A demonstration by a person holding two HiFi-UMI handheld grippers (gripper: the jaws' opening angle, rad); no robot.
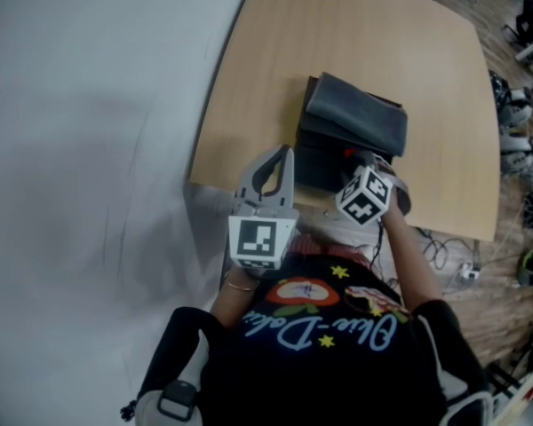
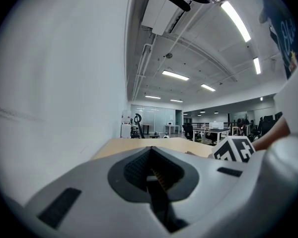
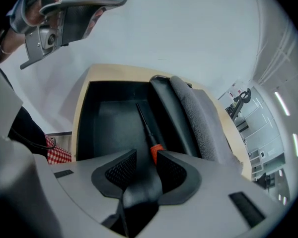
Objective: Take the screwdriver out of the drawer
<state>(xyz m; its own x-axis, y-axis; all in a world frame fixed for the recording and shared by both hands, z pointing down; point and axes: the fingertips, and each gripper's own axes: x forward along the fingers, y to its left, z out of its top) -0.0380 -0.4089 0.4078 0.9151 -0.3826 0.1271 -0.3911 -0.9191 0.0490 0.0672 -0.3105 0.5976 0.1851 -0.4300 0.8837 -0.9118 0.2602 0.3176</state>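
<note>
The black drawer stands pulled out of a small black cabinet on the wooden table. Over the drawer floor lies the screwdriver, with a thin black shaft and an orange collar. My right gripper reaches into the drawer, shut on the screwdriver's handle, and the shaft points away from me. In the head view my right gripper sits at the drawer's front, mostly hidden under its marker cube. My left gripper hovers left of the cabinet at the table's near edge, shut and holding nothing.
A folded grey cloth lies on top of the cabinet and overhangs the drawer's right side. A white wall runs along the table's left. Cables and chairs are on the floor to the right.
</note>
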